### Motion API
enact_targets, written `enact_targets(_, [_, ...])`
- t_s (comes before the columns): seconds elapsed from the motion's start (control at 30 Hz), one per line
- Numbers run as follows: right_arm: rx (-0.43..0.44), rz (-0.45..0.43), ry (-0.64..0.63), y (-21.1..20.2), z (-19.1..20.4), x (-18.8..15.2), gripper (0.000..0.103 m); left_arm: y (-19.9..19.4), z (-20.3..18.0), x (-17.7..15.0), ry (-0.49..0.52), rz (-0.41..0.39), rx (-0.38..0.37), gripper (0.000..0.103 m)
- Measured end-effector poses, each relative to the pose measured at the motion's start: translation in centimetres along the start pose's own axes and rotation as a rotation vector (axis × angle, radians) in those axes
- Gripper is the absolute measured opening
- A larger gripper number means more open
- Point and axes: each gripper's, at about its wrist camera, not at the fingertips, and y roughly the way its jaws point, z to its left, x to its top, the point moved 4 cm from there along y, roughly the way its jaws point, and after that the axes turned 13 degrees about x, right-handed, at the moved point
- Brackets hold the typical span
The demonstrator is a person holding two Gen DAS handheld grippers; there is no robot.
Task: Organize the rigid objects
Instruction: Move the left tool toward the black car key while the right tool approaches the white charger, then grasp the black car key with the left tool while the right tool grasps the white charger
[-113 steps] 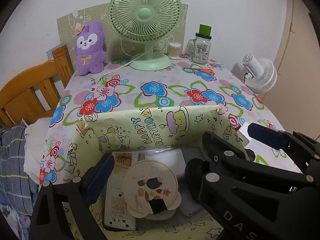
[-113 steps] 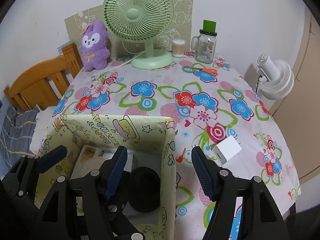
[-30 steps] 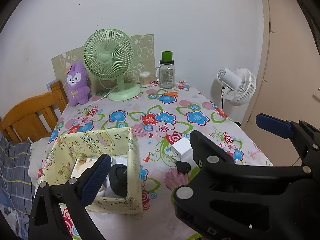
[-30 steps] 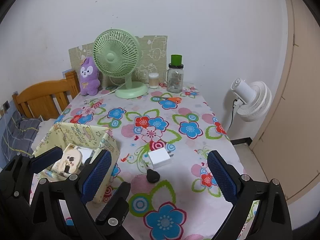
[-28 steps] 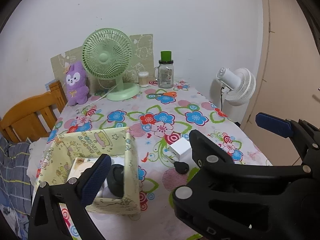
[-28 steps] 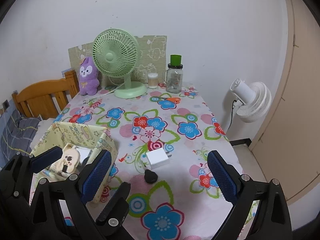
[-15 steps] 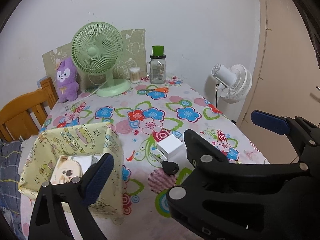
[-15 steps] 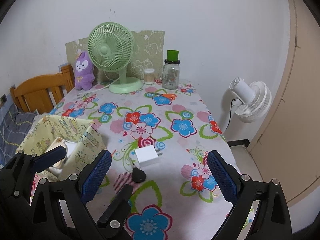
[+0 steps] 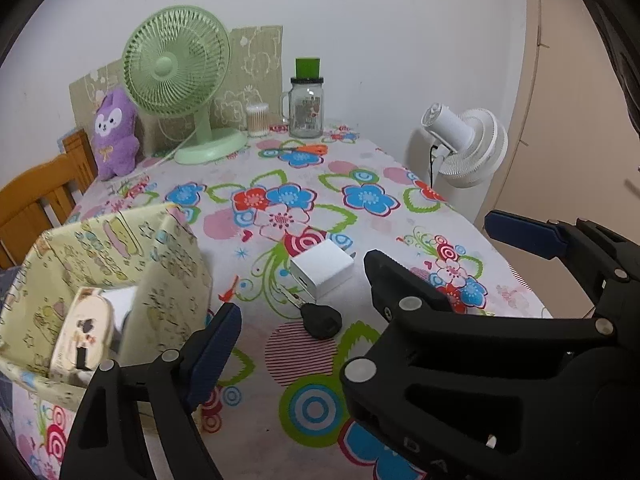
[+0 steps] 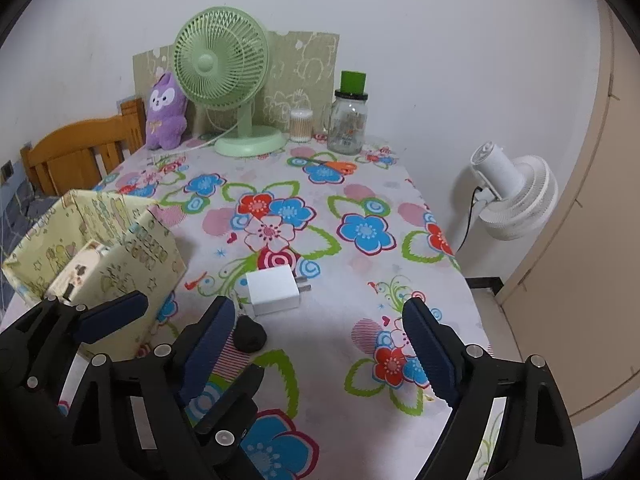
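A white charger block and a black key lie on the flowered tablecloth near the front. A yellow patterned box stands at the left and holds a round cream case and other items. My left gripper is open and empty, above the key. My right gripper is open and empty, just right of the key. The left gripper's fingers show at the lower left of the right wrist view.
At the back stand a green desk fan, a purple plush toy, a cotton-swab jar and a glass jar with a green lid. A white floor fan stands off the table's right edge. A wooden chair is at the left.
Both grippers have pulled back from the box and moved right toward the charger and key. Both stay open and empty.
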Motion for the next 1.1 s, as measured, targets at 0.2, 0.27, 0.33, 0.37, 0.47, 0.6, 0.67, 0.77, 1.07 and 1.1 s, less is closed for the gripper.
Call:
enact_targets(0.2, [-0.006, 0.025, -0.037, 1.9, -0.5, -0.7, 0.084, 2.5, -0.2, -0.9, -0.026, 0.051, 0.016, 0.08])
enact_targets(0.27, [0.0, 0.032, -0.047, 2.5, -0.8, -1.0, 0.084, 3.2, -0.3, -1.2, -0.029, 0.071, 0.016, 0.08])
enact_targets(0.33, [0.005, 0.044, -0.048, 3.2, -1.1, -1.2, 0.084, 3.9, -0.5, -1.3, -0.033, 0.085, 0.019, 0.079])
enact_targets(0.37, [0.009, 0.049, -0.045, 3.5, -1.3, -1.2, 0.084, 4.2, -0.7, -1.3, -0.035, 0.092, 0.019, 0.078])
enact_targets(0.47, [0.018, 0.067, -0.033, 4.3, -1.9, -1.5, 0.084, 5.0, -1.1, -1.4, -0.034, 0.109, 0.018, 0.078])
enact_targets(0.6, [0.031, 0.089, -0.01, 5.4, -2.8, -1.6, 0.084, 6.2, -1.4, -1.2, -0.037, 0.134, 0.023, 0.078])
enact_targets(0.67, [0.032, 0.096, -0.004, 5.9, -3.1, -1.6, 0.084, 6.8, -1.4, -1.1, -0.04, 0.147, 0.025, 0.078])
enact_targets(0.77, [0.035, 0.108, 0.01, 6.6, -3.5, -1.7, 0.084, 7.6, -1.4, -1.1, -0.042, 0.168, 0.03, 0.071])
enact_targets(1.07, [0.036, 0.128, 0.029, 7.8, -4.4, -1.7, 0.084, 8.3, -1.7, -1.0, -0.03, 0.164, 0.064, 0.069])
enact_targets(1.1, [0.034, 0.129, 0.028, 7.9, -4.4, -1.8, 0.084, 8.3, -1.7, -1.0, -0.024, 0.161, 0.078, 0.066])
